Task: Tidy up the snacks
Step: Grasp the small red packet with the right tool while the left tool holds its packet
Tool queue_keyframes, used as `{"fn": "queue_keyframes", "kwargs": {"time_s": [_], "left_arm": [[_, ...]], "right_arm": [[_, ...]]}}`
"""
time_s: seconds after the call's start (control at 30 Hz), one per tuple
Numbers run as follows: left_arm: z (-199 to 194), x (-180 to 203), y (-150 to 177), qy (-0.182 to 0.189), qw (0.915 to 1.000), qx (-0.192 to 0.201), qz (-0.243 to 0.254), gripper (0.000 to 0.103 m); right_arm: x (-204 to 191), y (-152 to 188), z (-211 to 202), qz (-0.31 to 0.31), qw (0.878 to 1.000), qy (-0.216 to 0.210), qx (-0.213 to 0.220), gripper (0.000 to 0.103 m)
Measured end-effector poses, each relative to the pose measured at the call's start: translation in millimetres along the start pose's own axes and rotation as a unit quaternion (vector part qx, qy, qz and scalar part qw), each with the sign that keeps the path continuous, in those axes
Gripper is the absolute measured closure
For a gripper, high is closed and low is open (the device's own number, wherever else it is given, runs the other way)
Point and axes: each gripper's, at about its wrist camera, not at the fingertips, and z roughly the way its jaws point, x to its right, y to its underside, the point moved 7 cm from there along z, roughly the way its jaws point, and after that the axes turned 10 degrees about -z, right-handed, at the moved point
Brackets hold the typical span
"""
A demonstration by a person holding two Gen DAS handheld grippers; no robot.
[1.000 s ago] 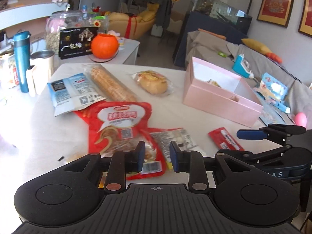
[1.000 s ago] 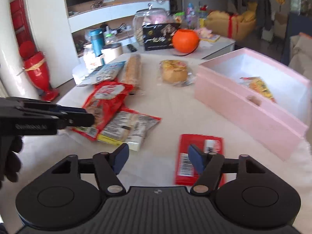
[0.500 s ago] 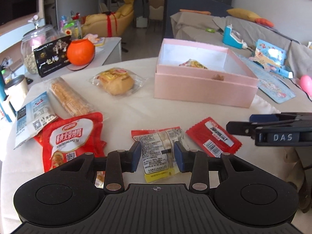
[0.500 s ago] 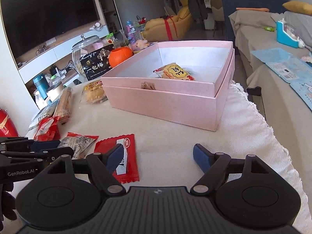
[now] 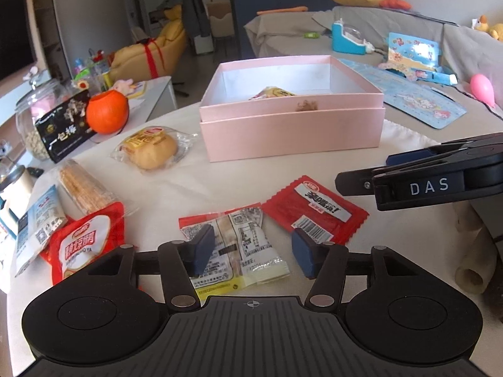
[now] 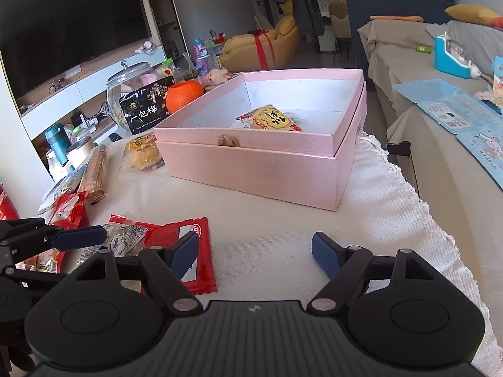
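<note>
- Pink card makes up the open box (image 5: pixel 292 138) at the far side of my white tablecloth (image 6: pixel 283 229); one yellow snack packet (image 6: pixel 270 119) lies inside it.
- My left gripper (image 5: pixel 253 253) hangs with its jaws apart and empty, its blue pads either side of a red-and-white snack packet (image 5: pixel 242 245) lying flat on the cloth.
- Just beside that packet, to the right, lies a flat red packet (image 5: pixel 314 209); their edges touch.
- My right gripper (image 6: pixel 254 251) is spread wide and holds nothing, its left pad over the flat red packet's edge.
- A wrapped bun (image 5: pixel 151 149), a clear-wrapped biscuit roll (image 5: pixel 83 188) and a red pouch (image 5: pixel 85 245) lie to the left, outside the box.
</note>
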Motion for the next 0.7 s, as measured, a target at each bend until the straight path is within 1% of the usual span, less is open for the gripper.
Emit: {"fn": "queue_keyframes", "kwargs": {"time_s": [0.07, 0.1, 0.17, 0.2, 0.23, 0.37, 0.43, 0.5, 0.63, 0.7], "left_arm": [[-3.6, -4.3, -2.2, 0.018, 0.9997, 0.001, -0.016, 0.042], [-5.2, -7.4, -3.5, 0.016, 0.9996, 0.004, -0.024, 0.043], [-6.2, -15.0, -5.7, -0.012, 0.9994, 0.013, -0.03, 0.044], [-3.9, -18.5, -6.1, -0.023, 0.9992, 0.011, -0.03, 0.045], [-0.7, -20.8, -6.4, -0.026, 0.9991, 0.005, -0.034, 0.041], [12.8, -23.9, -4.0, -0.024, 0.9991, -0.013, -0.032, 0.038], [17.7, -30.3, -5.0, -0.011, 0.9986, -0.01, -0.051, 0.035], [19.4, -37.5, -6.3, 0.004, 0.9975, -0.009, -0.07, 0.035], [17.5, -38.8, -5.0, 0.021, 0.9975, -0.014, -0.066, 0.037], [12.8, -37.3, 0.1, 0.035, 0.9976, -0.013, -0.059, 0.038]], "right_arm": [[0.1, 0.0, 0.0, 0.0, 1.0, 0.0, 0.0, 0.024], [0.7, 0.1, -0.2, 0.0, 1.0, 0.0, 0.0, 0.024], [1.5, 0.0, -0.3, 0.002, 1.0, 0.0, 0.001, 0.024], [1.8, -0.1, 0.1, 0.003, 1.0, 0.0, 0.001, 0.024], [1.9, 0.5, 0.2, 0.004, 1.0, -0.001, 0.001, 0.023], [1.3, 1.3, 0.9, 0.002, 1.0, -0.001, 0.0, 0.022], [0.7, 1.3, 1.2, 0.0, 1.0, -0.001, 0.0, 0.021], [-0.1, 1.4, 1.7, -0.002, 1.0, -0.002, -0.002, 0.02], [-3.1, 1.1, 3.1, -0.013, 1.0, -0.007, -0.009, 0.015], [-6.7, 0.5, 5.9, -0.026, 0.999, -0.019, -0.018, 0.006]]}}
